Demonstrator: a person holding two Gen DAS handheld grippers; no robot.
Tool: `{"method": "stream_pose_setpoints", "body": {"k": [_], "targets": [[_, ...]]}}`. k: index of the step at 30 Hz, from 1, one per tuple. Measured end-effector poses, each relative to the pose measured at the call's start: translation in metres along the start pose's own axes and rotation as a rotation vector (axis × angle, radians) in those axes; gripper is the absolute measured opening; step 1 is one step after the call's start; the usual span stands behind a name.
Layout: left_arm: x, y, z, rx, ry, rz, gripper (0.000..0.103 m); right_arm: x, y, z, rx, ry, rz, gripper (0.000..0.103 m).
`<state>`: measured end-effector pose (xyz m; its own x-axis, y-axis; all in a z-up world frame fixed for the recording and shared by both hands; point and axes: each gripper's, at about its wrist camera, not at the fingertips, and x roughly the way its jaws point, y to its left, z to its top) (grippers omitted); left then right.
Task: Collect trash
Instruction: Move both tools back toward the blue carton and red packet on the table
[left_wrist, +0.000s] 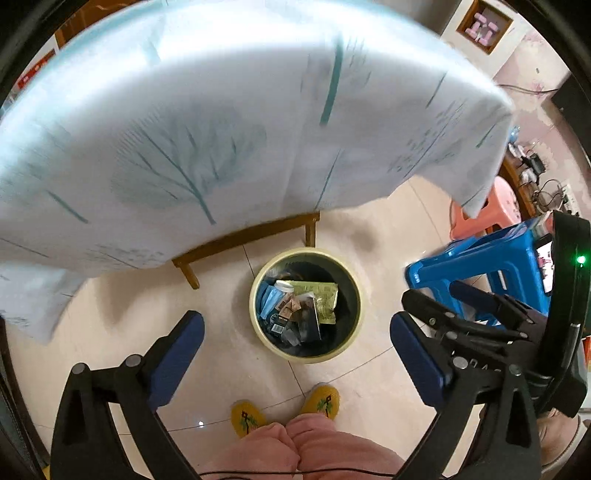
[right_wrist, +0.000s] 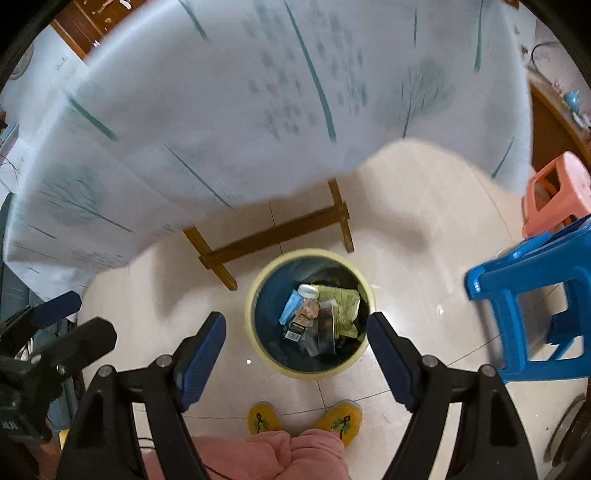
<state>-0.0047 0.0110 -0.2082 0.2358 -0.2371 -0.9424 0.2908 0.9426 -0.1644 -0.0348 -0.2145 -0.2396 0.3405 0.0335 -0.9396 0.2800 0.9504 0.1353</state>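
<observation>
A round bin with a cream rim (left_wrist: 306, 359) (right_wrist: 310, 373) stands on the tiled floor, straight below both grippers. Inside it lie a green wrapper (left_wrist: 325, 299) (right_wrist: 343, 306), a white-capped jar (left_wrist: 284, 286) (right_wrist: 308, 291), a blue mask (left_wrist: 271, 301) (right_wrist: 291, 304) and other scraps. My left gripper (left_wrist: 295, 319) hangs well above the bin, open, with nothing between its blue pads. My right gripper (right_wrist: 295, 319) is also open and empty over the bin. Each gripper shows at the edge of the other's view: the right one (left_wrist: 434, 291) and the left one (right_wrist: 81, 317).
A table under a white cloth with green tree prints (left_wrist: 221, 110) (right_wrist: 258, 110) rises behind the bin, its wooden legs (left_wrist: 310, 230) (right_wrist: 343, 221) close by. A blue stool (left_wrist: 480, 266) (right_wrist: 535, 295) and a pink stool (right_wrist: 554, 195) stand right. A person's yellow slippers (left_wrist: 321, 402) (right_wrist: 341, 419) are near the bin.
</observation>
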Motion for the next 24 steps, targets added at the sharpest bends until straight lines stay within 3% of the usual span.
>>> {"method": "stream_pose_setpoints", "body": {"k": [13, 24], "targets": [[-0.173, 0.007, 0.037, 0.052, -0.162, -0.016, 0.100, -0.157, 0.060, 0.019, -0.018, -0.100, -0.019, 0.079], [-0.246, 0.018, 0.066, 0.052, -0.334, -0.033, 0.100, -0.226, 0.102, 0.032, -0.051, -0.204, -0.033, 0.079]]}}
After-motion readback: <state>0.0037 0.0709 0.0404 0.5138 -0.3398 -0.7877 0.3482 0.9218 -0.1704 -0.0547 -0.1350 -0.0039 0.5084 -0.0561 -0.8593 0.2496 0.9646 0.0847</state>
